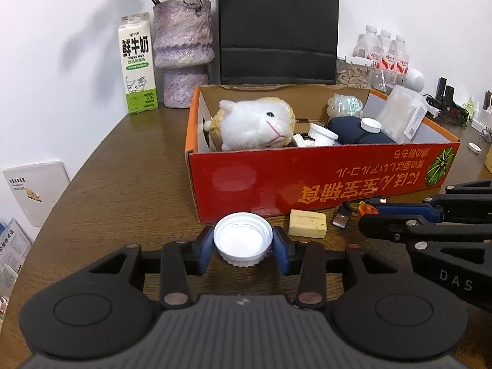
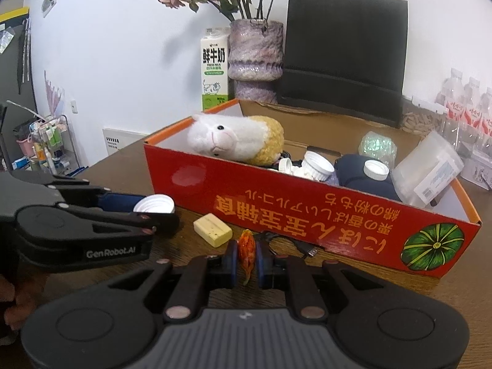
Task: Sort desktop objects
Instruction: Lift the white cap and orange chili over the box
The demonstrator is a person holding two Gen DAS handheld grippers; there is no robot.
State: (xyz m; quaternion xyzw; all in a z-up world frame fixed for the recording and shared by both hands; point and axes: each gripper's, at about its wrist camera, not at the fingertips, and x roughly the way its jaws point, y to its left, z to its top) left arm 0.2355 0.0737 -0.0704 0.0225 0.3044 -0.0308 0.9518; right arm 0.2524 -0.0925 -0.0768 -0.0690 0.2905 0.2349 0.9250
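My left gripper (image 1: 243,247) is shut on a white screw cap (image 1: 243,238), its open side up, just above the brown table in front of the red cardboard box (image 1: 323,178). The same white cap (image 2: 153,204) shows between the left gripper's fingers in the right wrist view. My right gripper (image 2: 247,259) is shut on a small orange wrapper (image 2: 247,250), pinched upright between the blue pads. A pale yellow eraser (image 1: 307,223) (image 2: 212,229) lies on the table between both grippers. A black USB cable end (image 1: 342,217) (image 2: 307,249) lies by the box's front wall.
The box holds a plush alpaca (image 1: 255,124), white caps, a dark pouch (image 1: 353,132) and a clear plastic case (image 1: 402,117). Behind it stand a milk carton (image 1: 136,64), a purple vase (image 1: 183,52), a black bag (image 1: 276,27) and water bottles (image 1: 384,52).
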